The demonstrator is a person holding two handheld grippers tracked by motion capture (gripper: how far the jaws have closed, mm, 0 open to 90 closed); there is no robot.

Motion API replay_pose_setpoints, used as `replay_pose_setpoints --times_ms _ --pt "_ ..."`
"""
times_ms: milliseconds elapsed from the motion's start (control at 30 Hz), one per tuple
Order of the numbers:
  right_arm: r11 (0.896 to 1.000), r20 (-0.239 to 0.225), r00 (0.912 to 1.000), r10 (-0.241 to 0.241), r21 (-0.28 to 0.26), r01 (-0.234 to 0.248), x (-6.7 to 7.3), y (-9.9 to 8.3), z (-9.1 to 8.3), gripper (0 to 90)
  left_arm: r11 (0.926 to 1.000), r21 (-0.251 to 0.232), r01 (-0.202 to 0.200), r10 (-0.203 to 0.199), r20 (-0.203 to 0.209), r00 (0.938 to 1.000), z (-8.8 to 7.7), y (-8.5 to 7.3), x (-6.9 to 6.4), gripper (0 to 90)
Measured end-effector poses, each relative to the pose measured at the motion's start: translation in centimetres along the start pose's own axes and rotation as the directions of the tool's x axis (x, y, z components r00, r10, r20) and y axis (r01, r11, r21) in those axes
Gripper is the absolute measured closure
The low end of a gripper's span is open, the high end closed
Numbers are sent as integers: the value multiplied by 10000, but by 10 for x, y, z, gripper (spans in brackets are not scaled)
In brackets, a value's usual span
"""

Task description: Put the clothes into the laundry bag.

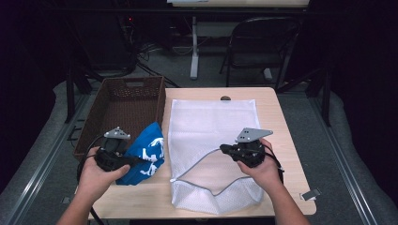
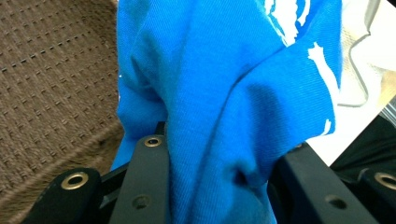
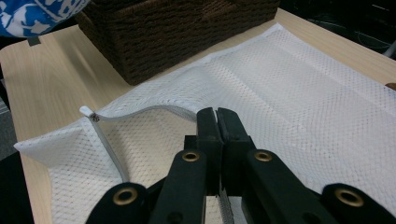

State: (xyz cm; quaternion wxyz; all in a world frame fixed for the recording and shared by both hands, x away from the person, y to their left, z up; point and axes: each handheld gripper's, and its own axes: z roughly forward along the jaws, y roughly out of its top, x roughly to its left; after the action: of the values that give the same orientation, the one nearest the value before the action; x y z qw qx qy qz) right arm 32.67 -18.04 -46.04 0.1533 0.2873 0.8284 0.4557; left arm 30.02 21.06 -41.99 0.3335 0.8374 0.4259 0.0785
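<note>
A blue cloth with white print (image 1: 149, 151) hangs bunched between the basket and the bag, and my left gripper (image 1: 134, 161) is shut on it. In the left gripper view the blue cloth (image 2: 224, 88) fills the gap between the two black jaws of the left gripper (image 2: 219, 161). A white mesh bag (image 1: 211, 124) lies flat on the table with its zipped mouth toward the person. My right gripper (image 1: 224, 149) is shut on the upper edge of that mouth and holds it raised. In the right gripper view the right gripper (image 3: 217, 114) pinches the mesh bag (image 3: 289, 88) at its grey zipper edge.
A brown wicker basket (image 1: 126, 105) stands at the table's left, close beside the bag; the basket (image 3: 173, 32) also shows in the right gripper view. A folding chair (image 1: 263, 42) and a desk leg stand beyond the light wooden table (image 1: 281, 126).
</note>
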Motion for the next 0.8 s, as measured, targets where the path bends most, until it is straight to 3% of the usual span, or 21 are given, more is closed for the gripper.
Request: replay_pose_setpoints --times_ms 300,800 --pt "10000 -16 10000 -40 27 40 1 0 1 888 9998 -110 -180 183 289 9994 3 -8 -13 694" --pt "9998 -28 10000 44 180 -43 0 -3 8 888 9991 -411 -137 166 714 9973 19 -17 -22 695"
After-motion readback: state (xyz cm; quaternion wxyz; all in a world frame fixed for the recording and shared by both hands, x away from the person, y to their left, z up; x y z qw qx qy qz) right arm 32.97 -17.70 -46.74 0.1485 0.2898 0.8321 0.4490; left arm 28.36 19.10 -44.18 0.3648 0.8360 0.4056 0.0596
